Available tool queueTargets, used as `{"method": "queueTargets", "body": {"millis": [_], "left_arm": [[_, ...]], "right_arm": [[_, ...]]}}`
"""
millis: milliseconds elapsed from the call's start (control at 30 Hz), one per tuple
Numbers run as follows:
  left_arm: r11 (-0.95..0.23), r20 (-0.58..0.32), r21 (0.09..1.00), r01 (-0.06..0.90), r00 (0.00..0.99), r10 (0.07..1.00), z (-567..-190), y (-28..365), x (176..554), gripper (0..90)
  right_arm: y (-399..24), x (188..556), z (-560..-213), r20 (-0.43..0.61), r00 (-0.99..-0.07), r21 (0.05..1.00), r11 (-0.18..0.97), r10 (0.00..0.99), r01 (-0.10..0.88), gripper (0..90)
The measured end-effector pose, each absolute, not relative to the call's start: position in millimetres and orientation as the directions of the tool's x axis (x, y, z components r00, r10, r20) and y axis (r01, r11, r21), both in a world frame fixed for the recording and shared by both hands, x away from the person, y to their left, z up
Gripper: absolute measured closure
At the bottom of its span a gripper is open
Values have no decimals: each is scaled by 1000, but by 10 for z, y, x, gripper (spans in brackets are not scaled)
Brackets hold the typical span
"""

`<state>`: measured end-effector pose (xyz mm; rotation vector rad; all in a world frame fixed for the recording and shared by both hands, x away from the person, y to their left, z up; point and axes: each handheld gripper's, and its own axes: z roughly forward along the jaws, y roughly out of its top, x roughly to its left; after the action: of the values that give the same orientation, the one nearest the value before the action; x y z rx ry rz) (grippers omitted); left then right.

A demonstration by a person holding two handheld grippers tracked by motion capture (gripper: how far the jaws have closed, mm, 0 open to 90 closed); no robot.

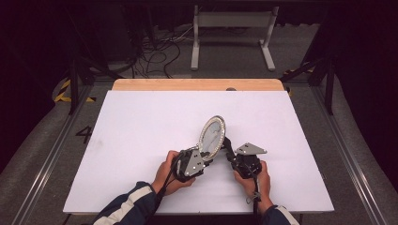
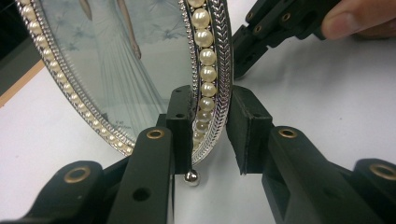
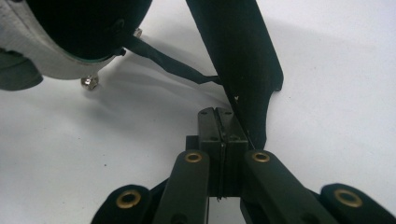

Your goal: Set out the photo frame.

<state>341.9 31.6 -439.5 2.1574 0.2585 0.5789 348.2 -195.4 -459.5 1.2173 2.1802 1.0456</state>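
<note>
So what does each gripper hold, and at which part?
The left gripper holds the oval frame by its pearl rim, near the bottom. The right gripper is shut on the frame's black back stand, at its edge.

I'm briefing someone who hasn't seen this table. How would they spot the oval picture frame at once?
Look at the white board that covers the table, then at the two hands near its front edge. The oval picture frame stands tilted just beyond them, its rim between the left gripper's jaws while the right gripper is shut on its black back stand. Its silver rim set with pearls marks it out.
</note>
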Motion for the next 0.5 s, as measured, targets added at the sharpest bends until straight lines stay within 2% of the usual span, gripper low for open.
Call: {"method": "queueTargets", "body": {"millis": [367,500], "left_arm": [[-591,291,806,-18,882,370,-4395,315,3423,713],[-577,294,816,-44,890,348,-4364,389,3407,649]], "right_arm": [[-1980,3490,-4600,-6,-524,780,332,852,531,900],[-2005,3476,-4592,-2,-529,783,330,849,526,900]]}}
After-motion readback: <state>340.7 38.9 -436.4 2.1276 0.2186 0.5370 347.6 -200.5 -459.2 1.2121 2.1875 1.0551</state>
